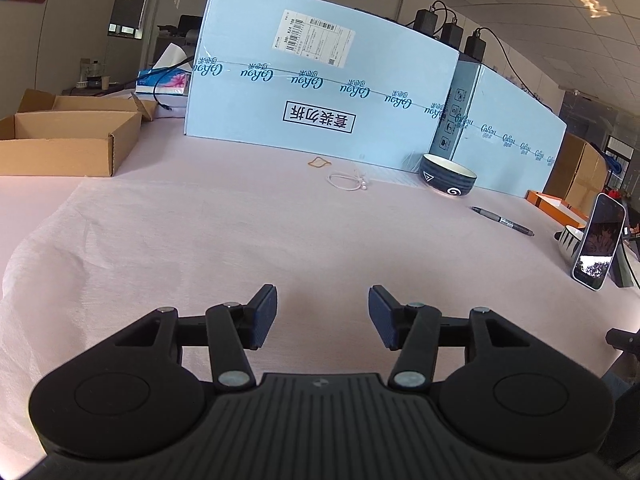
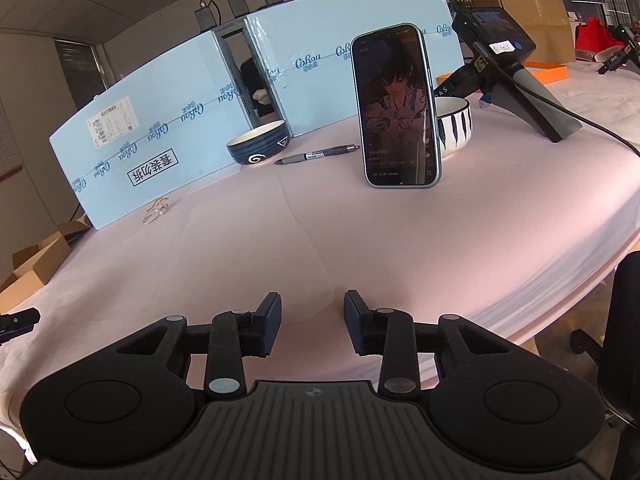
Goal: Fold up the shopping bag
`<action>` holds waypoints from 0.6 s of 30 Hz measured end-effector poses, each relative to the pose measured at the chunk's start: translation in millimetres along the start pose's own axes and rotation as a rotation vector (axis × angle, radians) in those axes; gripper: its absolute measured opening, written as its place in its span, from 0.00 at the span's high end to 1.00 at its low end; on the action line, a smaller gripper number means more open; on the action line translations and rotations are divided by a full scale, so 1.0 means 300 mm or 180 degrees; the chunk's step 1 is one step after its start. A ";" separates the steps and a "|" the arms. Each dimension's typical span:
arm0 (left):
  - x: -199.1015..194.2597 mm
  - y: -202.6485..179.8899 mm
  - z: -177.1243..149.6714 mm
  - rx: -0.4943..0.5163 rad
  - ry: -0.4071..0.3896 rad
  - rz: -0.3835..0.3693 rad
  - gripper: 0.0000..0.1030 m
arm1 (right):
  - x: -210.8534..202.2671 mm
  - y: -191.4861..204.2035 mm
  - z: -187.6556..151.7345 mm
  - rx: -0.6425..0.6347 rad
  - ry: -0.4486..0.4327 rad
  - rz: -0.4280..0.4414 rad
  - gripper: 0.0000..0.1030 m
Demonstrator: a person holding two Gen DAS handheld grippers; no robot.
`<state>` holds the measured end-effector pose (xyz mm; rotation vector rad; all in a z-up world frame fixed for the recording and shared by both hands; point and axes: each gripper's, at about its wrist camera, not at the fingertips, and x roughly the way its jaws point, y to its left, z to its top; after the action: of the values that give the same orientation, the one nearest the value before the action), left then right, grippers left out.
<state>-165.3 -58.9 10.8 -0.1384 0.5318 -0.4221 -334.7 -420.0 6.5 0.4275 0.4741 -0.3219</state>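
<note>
Left gripper (image 1: 322, 316): its jaws stand apart with nothing between the blue pads; it hangs just above the pale pink sheet, pointing down and away.
Right gripper (image 2: 313, 322): its jaws also stand apart, a little narrower, and are empty; only pink material shows in the gap.
Shopping bag (image 1: 168, 240): it seems to be the thin pink non-woven sheet lying flat under both grippers, though it is hard to tell from the table cover of much the same colour; a rounded edge shows at the near left and a faint centre crease (image 2: 298, 216) runs away from the right gripper.
Step in hand: judged as reaching for the near edge to start a fold; neither gripper holds the material yet.
How to do it well: each gripper should pinch a single near edge or corner, level with the other, so the fold lands square on the crease; lifting low and carrying the edge away evenly should keep the thin sheet from bunching.
Middle distance: a pen (image 1: 502, 221), an upright phone (image 2: 396, 108) and a dark bowl (image 1: 448, 176) stand past the bag, so the fold should stop short of them.
Far: pale blue boxes (image 1: 320, 80) wall the back of the table.
</note>
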 end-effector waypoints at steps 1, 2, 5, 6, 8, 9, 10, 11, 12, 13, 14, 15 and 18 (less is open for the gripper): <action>0.004 -0.001 -0.001 0.0004 0.0011 -0.0005 0.53 | 0.001 -0.002 -0.002 0.0019 -0.0007 0.0002 0.69; 0.006 -0.001 -0.002 0.0006 0.0019 -0.0008 0.53 | 0.002 -0.003 -0.004 0.0024 -0.0017 0.0002 0.69; 0.022 -0.002 -0.011 0.0016 0.0077 -0.0014 0.52 | 0.006 -0.003 -0.009 0.0017 -0.0047 -0.0004 0.70; 0.027 -0.003 -0.015 0.0019 0.0102 -0.0006 0.52 | 0.006 -0.002 -0.011 0.0013 -0.0058 -0.0016 0.70; 0.032 -0.005 -0.026 0.0039 0.0107 0.0002 0.51 | 0.007 0.000 -0.016 0.0004 -0.0091 -0.0049 0.74; 0.031 -0.007 -0.030 0.0063 0.0091 0.0003 0.50 | 0.006 0.002 -0.019 0.0009 -0.0111 -0.0067 0.75; 0.031 -0.011 -0.034 0.0095 0.0085 0.0006 0.50 | 0.006 0.005 -0.022 0.0002 -0.0136 -0.0082 0.76; 0.030 -0.013 -0.036 0.0111 0.0080 0.0013 0.50 | 0.006 0.011 -0.025 -0.0023 -0.0162 -0.0092 0.76; 0.030 -0.016 -0.038 0.0128 0.0075 0.0020 0.49 | 0.007 0.016 -0.029 -0.0048 -0.0189 -0.0101 0.76; 0.030 -0.017 -0.039 0.0146 0.0072 0.0023 0.49 | 0.007 0.019 -0.032 -0.0054 -0.0216 -0.0101 0.76; 0.029 -0.018 -0.041 0.0156 0.0071 0.0022 0.49 | 0.009 0.020 -0.034 -0.0039 -0.0237 -0.0093 0.76; 0.029 -0.018 -0.041 0.0161 0.0070 0.0020 0.49 | 0.011 0.020 -0.034 -0.0026 -0.0249 -0.0087 0.76; 0.030 -0.018 -0.044 0.0196 0.0067 0.0000 0.47 | 0.021 0.015 -0.029 0.0006 -0.0257 -0.0088 0.85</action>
<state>-167.0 -67.8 -3.4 -0.0747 0.5390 -0.4399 -331.0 -413.3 -2.2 0.4085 0.4014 -0.3650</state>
